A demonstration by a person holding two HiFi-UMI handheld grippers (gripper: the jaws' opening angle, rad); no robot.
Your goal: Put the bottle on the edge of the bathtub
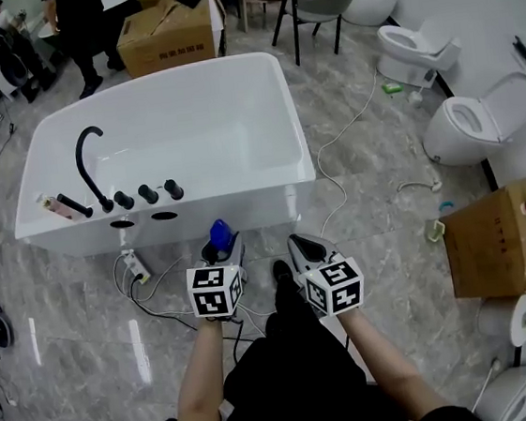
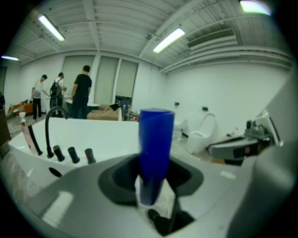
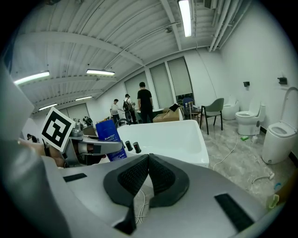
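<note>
A blue bottle (image 1: 219, 232) stands upright between the jaws of my left gripper (image 1: 222, 248), which is shut on it just in front of the near wall of the white bathtub (image 1: 233, 114). In the left gripper view the bottle (image 2: 156, 148) fills the middle, with the tub's edge (image 2: 102, 132), black faucet (image 2: 50, 122) and knobs (image 2: 72, 154) behind it at left. My right gripper (image 1: 303, 245) hangs beside it, to the right, shut and empty. In the right gripper view the pads (image 3: 160, 175) meet with nothing between them, and the bottle (image 3: 111, 138) shows at left.
A pink bottle (image 1: 55, 208) lies on the tub's left edge near the faucet (image 1: 88, 163). A power strip (image 1: 137, 264) and cables (image 1: 334, 173) lie on the floor. Toilets (image 1: 474, 119) and a cardboard box (image 1: 493, 240) stand at right. People (image 1: 82, 32) and boxes (image 1: 167, 32) are behind the tub.
</note>
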